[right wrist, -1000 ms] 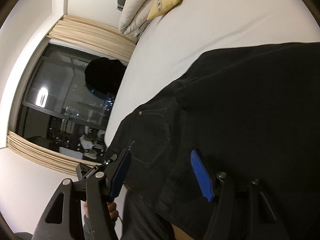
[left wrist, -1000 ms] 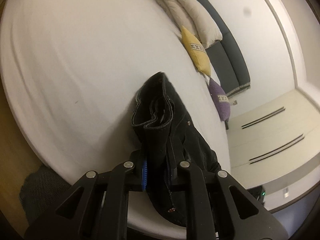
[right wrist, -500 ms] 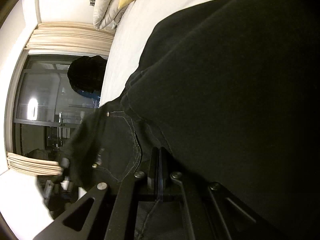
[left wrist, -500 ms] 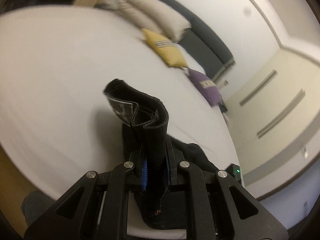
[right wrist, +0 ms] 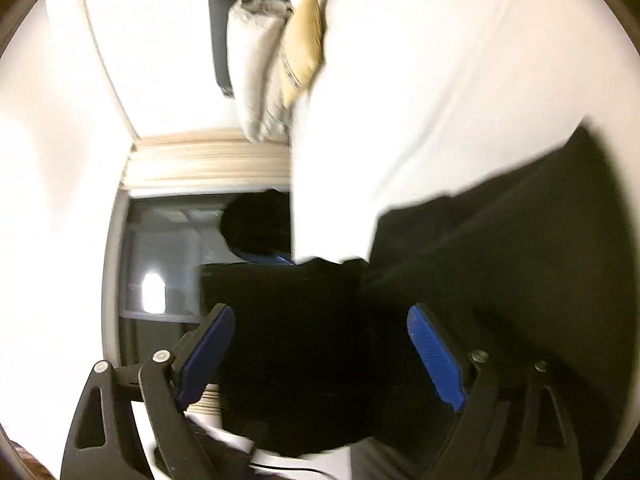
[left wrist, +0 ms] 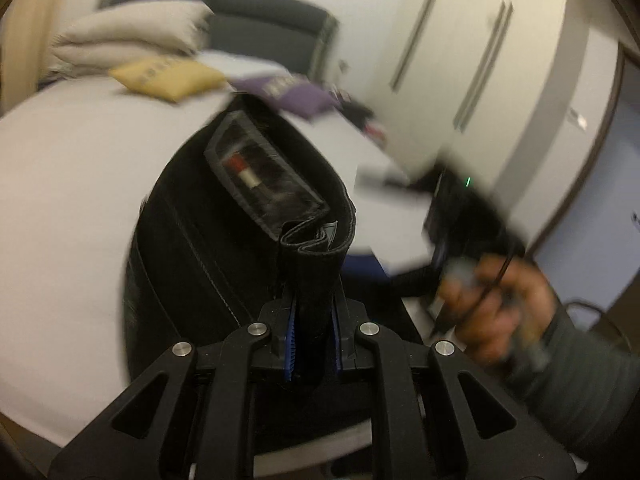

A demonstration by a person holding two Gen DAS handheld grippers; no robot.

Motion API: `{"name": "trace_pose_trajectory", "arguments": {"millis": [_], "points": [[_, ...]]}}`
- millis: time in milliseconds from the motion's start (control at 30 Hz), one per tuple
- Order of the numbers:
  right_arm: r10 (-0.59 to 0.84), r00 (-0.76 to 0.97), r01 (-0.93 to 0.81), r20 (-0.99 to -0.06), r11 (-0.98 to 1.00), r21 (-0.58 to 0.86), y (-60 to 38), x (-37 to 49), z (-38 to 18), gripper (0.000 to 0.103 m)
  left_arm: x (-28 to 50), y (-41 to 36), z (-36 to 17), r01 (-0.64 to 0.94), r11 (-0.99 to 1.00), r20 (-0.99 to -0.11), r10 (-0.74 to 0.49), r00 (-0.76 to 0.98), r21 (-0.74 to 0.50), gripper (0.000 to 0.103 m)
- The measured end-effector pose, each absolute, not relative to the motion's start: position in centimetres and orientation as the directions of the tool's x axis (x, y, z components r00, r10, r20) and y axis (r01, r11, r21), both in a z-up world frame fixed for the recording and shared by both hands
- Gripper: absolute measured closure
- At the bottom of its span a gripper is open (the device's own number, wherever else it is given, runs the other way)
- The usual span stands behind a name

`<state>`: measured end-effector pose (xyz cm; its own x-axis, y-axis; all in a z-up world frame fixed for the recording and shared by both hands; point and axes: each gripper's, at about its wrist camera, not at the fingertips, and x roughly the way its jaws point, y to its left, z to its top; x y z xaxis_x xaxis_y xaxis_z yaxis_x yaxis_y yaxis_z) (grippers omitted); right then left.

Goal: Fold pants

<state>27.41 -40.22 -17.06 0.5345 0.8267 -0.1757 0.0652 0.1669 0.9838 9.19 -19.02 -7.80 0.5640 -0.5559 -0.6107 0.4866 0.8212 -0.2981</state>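
The black pants lie on the white bed. My left gripper is shut on a bunched fold of the waistband, which stands up with its inner label showing. In the right wrist view the pants spread dark across the bed. My right gripper is open with its blue pads on either side of the dark cloth; no cloth is pinched. The person's hand holding the right gripper shows blurred at the right of the left wrist view.
A yellow cushion, a purple cushion and white pillows lie at the head of the bed by a dark headboard. White wardrobe doors stand to the right. A dark window with curtains is beyond the bed.
My right gripper was open, shut on the pants half a second ago, and is open again now. My left gripper swung right while holding the waistband fold; both views are motion-blurred.
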Motion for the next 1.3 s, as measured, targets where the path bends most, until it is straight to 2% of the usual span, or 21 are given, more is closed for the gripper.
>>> {"name": "trace_pose_trajectory", "arguments": {"millis": [100, 233, 367, 433, 467, 533, 567, 600, 700, 1000, 1300], "points": [[0.818, 0.517, 0.011, -0.251, 0.287, 0.958, -41.5, 26.8, -15.7, 0.005, 8.3, -22.2, -9.9, 0.525, 0.818, -0.665, -0.530, 0.526, -0.236, 0.092], [0.841, 0.463, 0.009, -0.279, 0.310, 0.951, -39.9, 26.7, -16.1, 0.005, 8.9, -25.1, -11.5, 0.540, 0.824, -0.709, -0.485, 0.512, -0.173, 0.091], [0.839, 0.369, 0.051, -0.400, 0.411, 0.910, -38.0, 28.3, -17.6, 0.007, 8.7, -27.3, -11.6, 0.562, 0.819, -0.723, -0.458, 0.517, -0.116, 0.091], [0.848, 0.339, 0.038, -0.408, 0.421, 0.906, -37.4, 29.3, -18.2, 0.019, 8.3, -27.8, -12.3, 0.570, 0.816, -0.731, -0.449, 0.514, -0.101, 0.091], [0.847, 0.318, 0.028, -0.427, 0.442, 0.897, -37.2, 29.8, -18.1, 0.033, 7.9, -27.2, -12.7, 0.573, 0.814, -0.734, -0.448, 0.511, -0.098, 0.091], [0.843, 0.282, 0.018, -0.458, 0.472, 0.881, -37.4, 30.2, -18.4, 0.045, 7.7, -27.3, -13.2, 0.574, 0.814, -0.744, -0.439, 0.505, -0.090, 0.091], [0.828, 0.269, 0.007, -0.493, 0.510, 0.860, -37.3, 30.4, -18.3, 0.057, 8.2, -27.1, -13.4, 0.572, 0.815, -0.746, -0.435, 0.503, -0.090, 0.091], [0.818, 0.266, 0.001, -0.511, 0.530, 0.848, -37.3, 30.4, -18.3, 0.074, 8.5, -27.4, -13.5, 0.572, 0.815, -0.747, -0.438, 0.500, -0.095, 0.091], [0.802, 0.279, 0.003, -0.528, 0.549, 0.836, -38.2, 29.7, -18.4, 0.086, 10.6, -27.4, -12.6, 0.579, 0.809, -0.752, -0.443, 0.488, -0.101, 0.091], [0.780, 0.379, -0.016, -0.497, 0.543, 0.839, -41.2, 26.3, -17.4, 0.087, 9.6, -31.7, -11.4, 0.638, 0.764, -0.762, -0.469, 0.447, -0.096, 0.091], [0.768, 0.398, 0.048, -0.501, 0.528, 0.848, -43.7, 26.7, -20.2, 0.087, 10.4, -36.4, -14.7, 0.670, 0.739, -0.806, -0.441, 0.394, -0.077, 0.091]]}}
